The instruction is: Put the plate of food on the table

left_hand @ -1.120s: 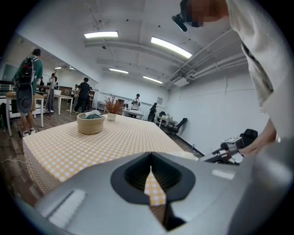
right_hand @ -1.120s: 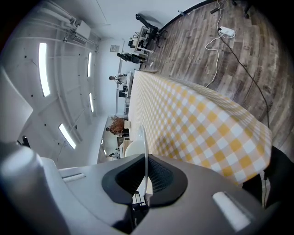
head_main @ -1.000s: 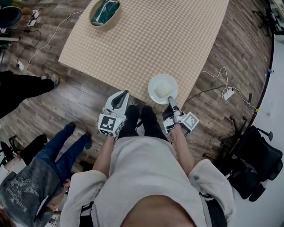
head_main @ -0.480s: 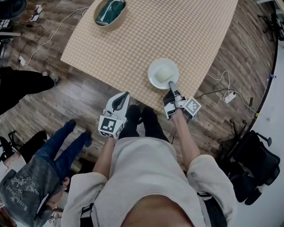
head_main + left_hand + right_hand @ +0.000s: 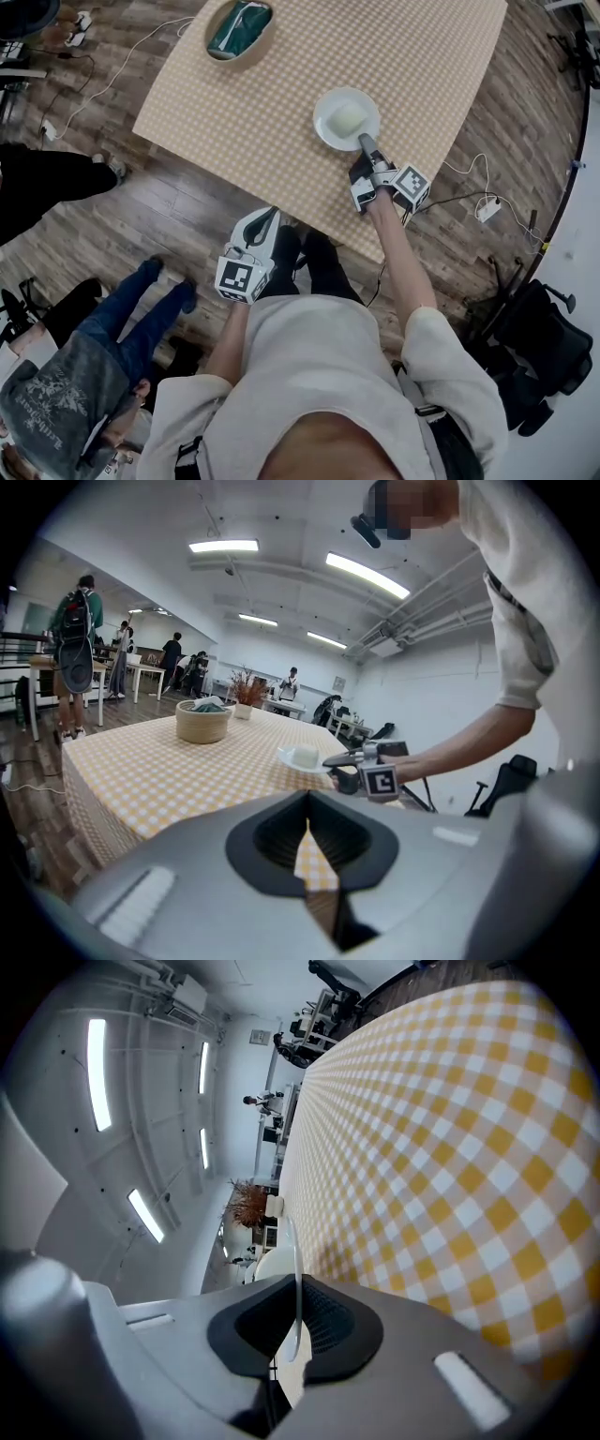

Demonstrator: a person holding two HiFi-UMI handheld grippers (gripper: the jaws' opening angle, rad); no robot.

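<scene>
A white plate (image 5: 324, 106) with a pale block of food (image 5: 348, 119) is over the yellow checked table (image 5: 281, 84), in from its near edge. My right gripper (image 5: 366, 142) is shut on the plate's near rim. In the right gripper view the thin rim (image 5: 296, 1269) stands between the pads. In the left gripper view the plate (image 5: 289, 760) hangs close to the cloth; I cannot tell whether it touches. My left gripper (image 5: 267, 214) is shut and holds nothing, low beside the person's legs, short of the table's edge.
A woven basket (image 5: 239, 30) with green cloth in it stands at the table's far left. Cables and a power strip (image 5: 487, 208) lie on the wood floor to the right, next to a black chair (image 5: 548, 352). People stand at the left (image 5: 141, 309).
My right gripper has carried the plate away from the body, from the table's near edge to well over the cloth. The left gripper has stayed about where it was.
</scene>
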